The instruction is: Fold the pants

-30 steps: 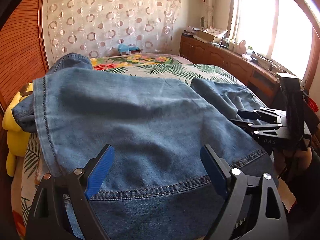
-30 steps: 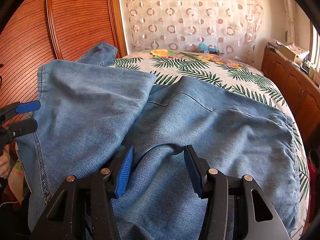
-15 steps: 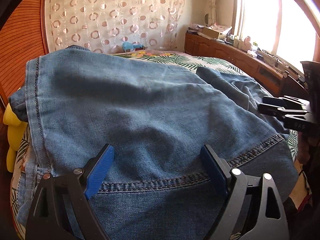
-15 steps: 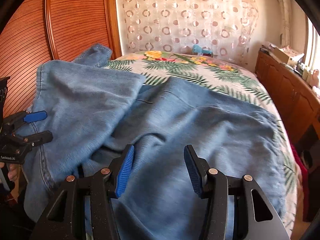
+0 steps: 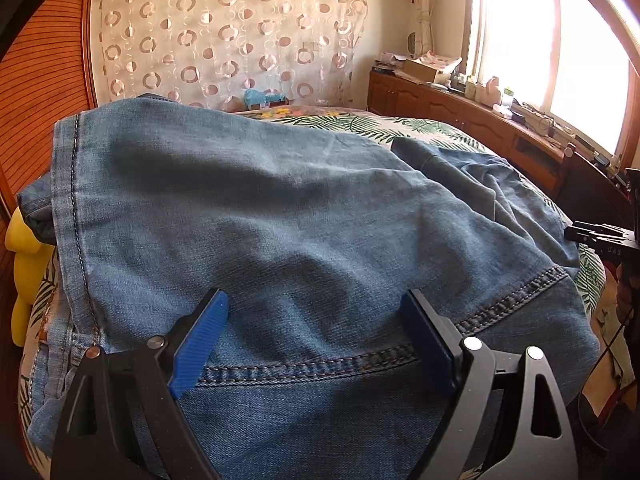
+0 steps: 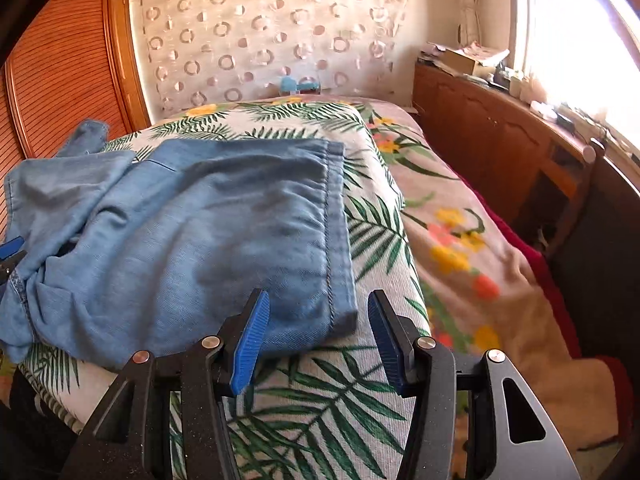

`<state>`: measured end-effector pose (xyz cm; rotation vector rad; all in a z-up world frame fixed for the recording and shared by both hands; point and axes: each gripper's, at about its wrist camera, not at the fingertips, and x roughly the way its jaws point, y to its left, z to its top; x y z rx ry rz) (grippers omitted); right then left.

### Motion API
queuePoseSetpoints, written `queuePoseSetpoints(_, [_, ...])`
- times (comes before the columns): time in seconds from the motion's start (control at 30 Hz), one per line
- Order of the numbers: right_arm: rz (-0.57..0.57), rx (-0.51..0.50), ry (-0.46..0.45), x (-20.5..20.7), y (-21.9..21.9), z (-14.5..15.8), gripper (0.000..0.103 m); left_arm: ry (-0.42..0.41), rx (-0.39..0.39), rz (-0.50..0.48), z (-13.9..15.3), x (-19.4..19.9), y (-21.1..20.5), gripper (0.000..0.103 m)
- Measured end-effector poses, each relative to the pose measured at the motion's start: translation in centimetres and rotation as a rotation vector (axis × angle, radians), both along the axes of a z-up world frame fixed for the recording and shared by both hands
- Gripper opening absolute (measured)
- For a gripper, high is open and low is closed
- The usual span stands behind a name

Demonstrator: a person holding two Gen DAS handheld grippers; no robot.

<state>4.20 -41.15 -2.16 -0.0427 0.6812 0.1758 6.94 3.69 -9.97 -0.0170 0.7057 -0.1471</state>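
Leaf-print bed, yellow plush, wood cabinet.

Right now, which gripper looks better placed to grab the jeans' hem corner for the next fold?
Right. The right gripper has open jaws framing the hem corner of the jeans; the left gripper hovers open over mid-fabric.

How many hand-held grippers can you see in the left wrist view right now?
2. The left hand-held gripper fills the bottom edge, jaws apart over the jeans; the right hand-held gripper pokes in at the right edge.

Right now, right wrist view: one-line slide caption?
Open right gripper poised at the near corner of blue denim pants lying rumpled on a palm-print bedspread, jaws empty.
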Motion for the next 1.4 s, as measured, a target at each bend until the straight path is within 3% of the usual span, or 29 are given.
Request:
queuePoseSetpoints(0.3, [0.013, -0.015, -0.010, 0.2, 0.3, 0.0, 0.053, -0.004, -0.005, -0.008, 0.0, 0.0, 0.2, 0.088])
queuePoseSetpoints(0.33, [0.022, -0.013, -0.008, 0.6, 0.9, 0.2, 0.048, -0.004, -0.004, -0.008, 0.0, -0.1, 0.3, 0.088])
queuePoseSetpoints(0.4, [0.043, 0.003, 0.002, 0.9, 1.2, 0.2, 0.027, -0.005, -0.002, -0.010, 0.0, -0.1, 0.3, 0.088])
queuePoseSetpoints(0.47, [0.062, 0.046, 0.030, 1.2, 0.6, 0.5, 0.020, -0.005, -0.002, -0.014, 0.0, -0.2, 0.3, 0.088])
queuePoseSetpoints(0.6, [0.009, 0.028, -0.014, 0.7, -0.9, 1.4, 0.018, -0.004, -0.008, -0.024, 0.1, -0.2, 0.4, 0.088])
queuePoseSetpoints(0.7, [-0.048, 0.069, -0.073, -0.2, -3.7, 3.1, 0.018, -0.007, -0.008, -0.033, 0.1, -0.4, 0.5, 0.088])
queuePoseSetpoints(0.77, [-0.037, 0.112, -0.071, -0.3, -5.0, 3.5, 0.018, -0.010, -0.006, -0.032, 0.1, -0.5, 0.6, 0.088])
queuePoseSetpoints(0.87, [-0.027, 0.074, -0.034, 0.0, -5.0, 2.7, 0.018, -0.008, -0.011, -0.025, 0.2, -0.5, 0.7, 0.088])
queuePoseSetpoints(1.03, [-0.031, 0.099, -0.034, 0.0, -5.4, 2.6, 0.018, 0.005, -0.012, -0.014, 0.7, -0.6, 0.7, 0.088])
queuePoseSetpoints(1.23, [0.025, 0.125, -0.091, -0.7, -3.6, 5.6, 0.018, 0.002, -0.052, 0.009, 1.7, -1.0, 1.5, 0.088])
queuePoseSetpoints(1.4, [0.169, 0.183, -0.138, -1.3, -0.7, 9.6, 0.018, -0.034, -0.057, 0.017, 3.1, -1.8, 1.8, 0.088])
